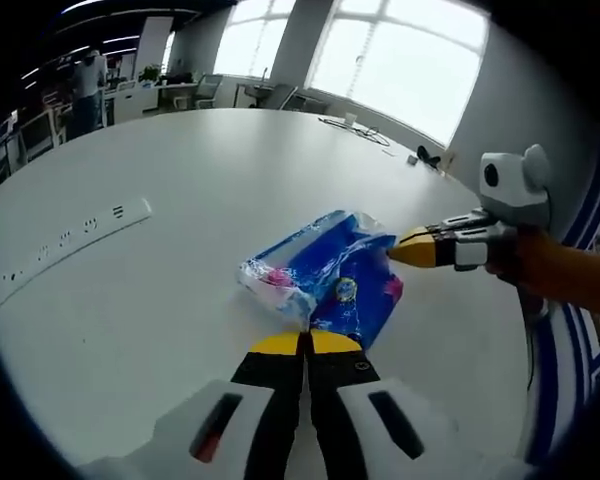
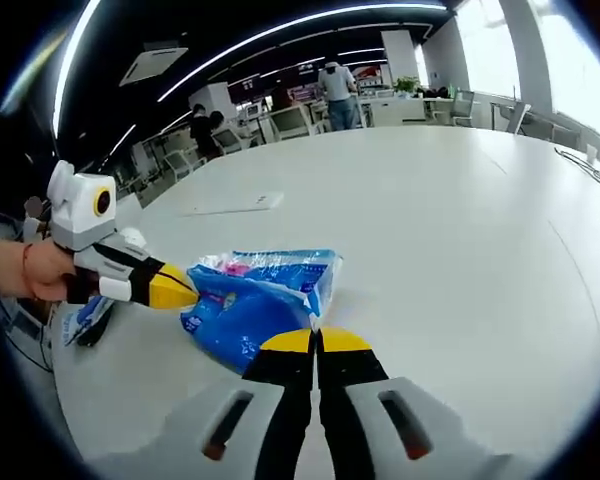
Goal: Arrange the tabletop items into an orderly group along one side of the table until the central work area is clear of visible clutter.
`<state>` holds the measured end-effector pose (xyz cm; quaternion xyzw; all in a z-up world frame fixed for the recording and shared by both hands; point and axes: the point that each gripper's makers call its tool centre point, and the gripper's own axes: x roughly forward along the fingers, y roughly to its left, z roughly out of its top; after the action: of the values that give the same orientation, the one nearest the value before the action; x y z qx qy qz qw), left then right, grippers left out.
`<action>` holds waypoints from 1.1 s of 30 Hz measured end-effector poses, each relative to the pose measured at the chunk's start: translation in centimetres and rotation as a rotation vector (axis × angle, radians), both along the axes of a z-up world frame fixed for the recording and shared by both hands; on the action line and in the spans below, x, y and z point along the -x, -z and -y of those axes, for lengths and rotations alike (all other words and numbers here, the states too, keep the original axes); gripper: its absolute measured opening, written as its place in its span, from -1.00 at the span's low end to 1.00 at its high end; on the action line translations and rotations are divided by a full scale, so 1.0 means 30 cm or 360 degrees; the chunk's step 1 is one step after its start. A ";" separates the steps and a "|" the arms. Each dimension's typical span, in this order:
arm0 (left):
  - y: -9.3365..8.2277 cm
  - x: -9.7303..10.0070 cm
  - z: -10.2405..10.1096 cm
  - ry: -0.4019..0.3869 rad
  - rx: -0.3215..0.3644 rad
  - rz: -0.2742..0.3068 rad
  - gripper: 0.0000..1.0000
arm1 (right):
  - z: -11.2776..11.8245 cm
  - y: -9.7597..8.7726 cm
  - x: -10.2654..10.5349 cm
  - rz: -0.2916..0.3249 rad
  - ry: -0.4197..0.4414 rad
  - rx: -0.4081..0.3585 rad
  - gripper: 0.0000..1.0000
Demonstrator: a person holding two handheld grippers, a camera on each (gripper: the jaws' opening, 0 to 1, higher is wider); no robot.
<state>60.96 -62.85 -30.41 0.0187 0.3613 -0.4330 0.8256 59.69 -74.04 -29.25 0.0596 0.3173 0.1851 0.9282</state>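
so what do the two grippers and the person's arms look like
Both grippers match: the left gripper and right gripper have black jaws with yellow tips, on white bodies with dark slots, one marked red. An orange sleeve covers the arm behind the right gripper; a thin red band circles the wrist behind the left.

The right gripper, jaws together, touches a blue packet on the white table.

Glossy crinkled plastic packet, smooth matt white table
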 end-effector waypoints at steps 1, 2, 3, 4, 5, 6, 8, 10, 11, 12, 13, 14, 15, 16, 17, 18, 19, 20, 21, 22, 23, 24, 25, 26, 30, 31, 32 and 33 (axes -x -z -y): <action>0.004 0.001 0.001 -0.0001 0.0002 -0.0008 -1.00 | 0.002 0.004 0.000 -0.0009 0.0003 0.0001 -1.00; 0.007 0.001 0.001 -0.0002 0.0002 -0.0010 -1.00 | 0.002 0.006 0.000 -0.0012 0.0002 0.0002 -1.00; 0.008 0.001 0.002 -0.0001 0.0002 -0.0011 -1.00 | 0.003 0.007 -0.001 -0.0010 0.0001 0.0004 -1.00; 0.010 0.002 0.004 0.0000 0.0003 -0.0014 -1.00 | 0.004 0.007 -0.001 -0.0010 0.0003 0.0005 -1.00; 0.011 0.002 0.005 -0.0002 0.0003 -0.0016 -1.00 | 0.005 0.007 -0.001 -0.0010 0.0005 0.0003 -1.00; 0.008 0.002 0.007 -0.0007 0.0010 -0.0014 -1.00 | 0.007 0.007 -0.001 -0.0011 0.0006 0.0003 -1.00; 0.007 0.000 0.013 -0.0004 0.0014 -0.0014 -1.00 | 0.013 0.009 -0.001 -0.0012 0.0010 0.0007 -1.00; 0.009 -0.002 0.017 -0.0008 0.0018 -0.0020 -1.00 | 0.018 0.009 -0.002 -0.0012 0.0013 0.0006 -1.00; 0.010 -0.002 0.021 -0.0010 0.0023 -0.0028 -1.00 | 0.022 0.009 -0.003 -0.0012 0.0017 0.0005 -1.00; 0.007 -0.004 0.026 -0.0006 0.0026 -0.0017 -1.00 | 0.025 0.009 -0.003 -0.0013 0.0020 0.0004 -1.00; 0.007 -0.004 0.028 -0.0005 0.0027 -0.0015 -1.00 | 0.029 0.008 -0.003 -0.0011 0.0022 0.0008 -1.00; 0.007 -0.004 0.033 -0.0001 0.0030 -0.0018 -1.00 | 0.035 0.007 -0.003 -0.0009 0.0025 0.0011 -1.00; 0.006 -0.005 0.037 -0.0003 0.0033 -0.0020 -1.00 | 0.038 0.006 -0.004 -0.0009 0.0027 0.0009 -1.00; 0.004 -0.006 0.041 -0.0002 0.0038 -0.0015 -1.00 | 0.041 0.006 -0.005 -0.0006 0.0030 0.0008 -1.00; 0.005 -0.007 0.046 0.0001 0.0039 -0.0017 -1.00 | 0.045 0.006 -0.006 -0.0004 0.0033 0.0009 -1.00; 0.007 -0.007 0.049 0.0003 0.0038 -0.0020 -1.00 | 0.050 0.010 -0.006 -0.0012 0.0037 0.0007 -1.00; 0.009 -0.009 0.051 0.0003 0.0038 -0.0018 -1.00 | 0.050 0.011 -0.006 -0.0013 0.0037 0.0007 -1.00; 0.010 -0.011 0.052 0.0002 0.0038 -0.0020 -1.00 | 0.052 0.013 -0.007 -0.0010 0.0037 0.0011 -1.00; 0.013 -0.011 0.053 0.0001 0.0038 -0.0024 -1.00 | 0.053 0.015 -0.008 -0.0010 0.0038 0.0012 -1.00; 0.014 -0.011 0.054 0.0001 0.0037 -0.0023 -1.00 | 0.054 0.018 -0.009 -0.0010 0.0040 0.0010 -1.00; 0.018 -0.011 0.054 0.0004 0.0033 -0.0024 -1.00 | 0.055 0.019 -0.009 -0.0011 0.0041 0.0010 -1.00; 0.021 -0.010 0.056 0.0005 0.0032 -0.0026 -1.00 | 0.057 0.022 -0.010 -0.0013 0.0042 0.0013 -1.00; 0.025 -0.008 0.057 0.0004 0.0031 -0.0031 -1.00 | 0.058 0.023 -0.010 -0.0013 0.0043 0.0013 -1.00; 0.026 -0.007 0.057 0.0003 0.0031 -0.0032 -1.00 | 0.058 0.024 -0.010 -0.0013 0.0043 0.0015 -1.00; 0.034 -0.008 0.058 0.0002 0.0025 -0.0034 -1.00 | 0.061 0.030 -0.010 -0.0018 0.0046 0.0013 -1.00; 0.036 -0.007 0.059 0.0000 0.0026 -0.0038 -1.00 | 0.062 0.033 -0.010 -0.0021 0.0046 0.0015 -1.00; 0.039 -0.007 0.059 -0.0001 0.0026 -0.0042 -1.00 | 0.063 0.034 -0.011 -0.0019 0.0047 0.0014 -1.00; 0.040 -0.006 0.059 -0.0002 0.0027 -0.0043 -1.00 | 0.065 0.037 -0.011 -0.0024 0.0054 0.0010 -1.00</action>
<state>61.15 -64.63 -31.60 0.0057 0.3687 -0.4356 0.8211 60.02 -75.98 -30.36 0.0634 0.3237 0.1680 0.9290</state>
